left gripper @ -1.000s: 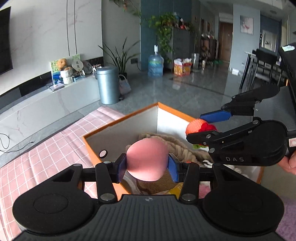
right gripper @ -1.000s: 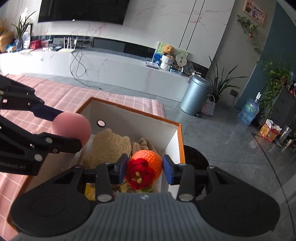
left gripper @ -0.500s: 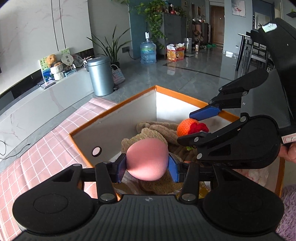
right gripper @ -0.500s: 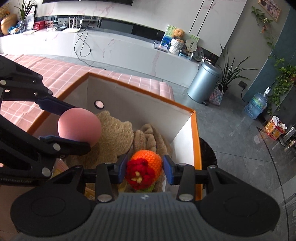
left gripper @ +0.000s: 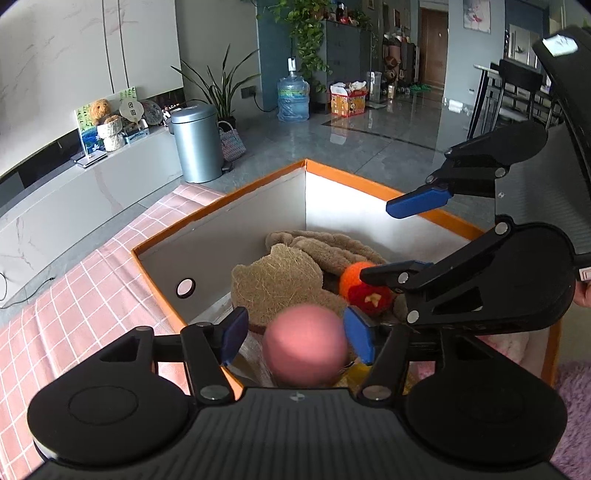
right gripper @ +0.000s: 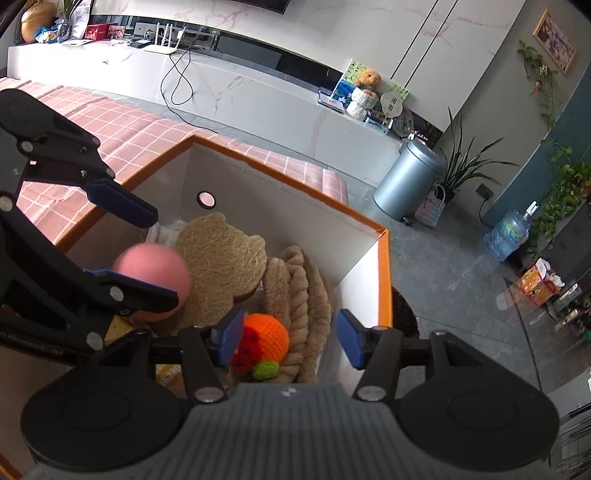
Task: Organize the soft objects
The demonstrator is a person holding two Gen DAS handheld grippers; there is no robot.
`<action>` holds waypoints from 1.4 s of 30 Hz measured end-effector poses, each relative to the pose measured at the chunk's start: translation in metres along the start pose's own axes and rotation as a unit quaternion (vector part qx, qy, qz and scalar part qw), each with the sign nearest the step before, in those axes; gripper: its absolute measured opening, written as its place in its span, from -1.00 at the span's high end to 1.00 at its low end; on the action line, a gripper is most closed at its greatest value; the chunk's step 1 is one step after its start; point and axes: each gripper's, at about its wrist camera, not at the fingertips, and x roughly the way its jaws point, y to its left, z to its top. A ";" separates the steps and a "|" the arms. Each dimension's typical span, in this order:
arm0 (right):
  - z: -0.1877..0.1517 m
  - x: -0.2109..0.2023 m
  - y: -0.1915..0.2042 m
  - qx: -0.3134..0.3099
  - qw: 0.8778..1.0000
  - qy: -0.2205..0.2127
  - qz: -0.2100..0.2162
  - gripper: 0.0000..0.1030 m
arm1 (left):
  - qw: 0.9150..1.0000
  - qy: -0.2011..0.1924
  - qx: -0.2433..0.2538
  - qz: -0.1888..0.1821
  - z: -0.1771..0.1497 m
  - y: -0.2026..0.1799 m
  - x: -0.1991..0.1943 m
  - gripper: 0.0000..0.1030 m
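Over the orange-rimmed box (right gripper: 384, 258), the left gripper (left gripper: 295, 334) and right gripper (right gripper: 288, 338) stand with fingers apart; pink ball (left gripper: 306, 343) and crocheted orange toy (right gripper: 264, 341) sit loose inside; best lift straight up, clear of the walls.

a home living room: a long white marble-look media console (right gripper: 229, 88) runs across the upper part of the right wrist view, with a dark tv (right gripper: 229, 3) at the top edge above it and a small teddy bear (right gripper: 369, 77) at upper right; a grey pedal bin (left gripper: 194, 142) and a potted plant (left gripper: 221, 88) stand left of centre in the left wrist view, a water jug (left gripper: 293, 98) at upper centre, dining chairs (left gripper: 517, 88) at upper right, a glossy grey tiled floor (left gripper: 369, 144) between them
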 end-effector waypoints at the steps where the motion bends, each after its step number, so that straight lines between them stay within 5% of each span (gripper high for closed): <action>1: 0.000 -0.003 -0.001 -0.002 1.000 -0.002 -0.001 -0.22 | 1.000 -0.002 -0.003 -0.002 0.000 0.000 -0.002 -0.46; 9: 0.002 -0.041 0.000 -0.024 0.999 -0.038 -0.028 -0.41 | 0.998 -0.033 -0.046 -0.014 0.010 0.003 -0.030 -0.54; 16: 0.002 -0.092 0.001 0.000 0.994 -0.104 -0.043 -0.62 | 0.993 -0.099 -0.067 0.013 0.011 -0.004 -0.073 -0.54; 28: -0.034 -0.180 0.038 0.147 0.961 -0.228 -0.051 -0.89 | 0.963 -0.224 -0.113 0.093 -0.022 -0.025 -0.155 -0.63; 35: -0.063 -0.202 0.075 0.247 0.942 -0.226 -0.034 -0.91 | 0.951 -0.237 -0.121 0.160 -0.059 -0.047 -0.188 -0.74; 42: -0.085 -0.209 0.117 0.263 0.941 -0.204 -0.053 -0.95 | 0.935 -0.234 -0.144 0.223 -0.088 -0.066 -0.199 -0.82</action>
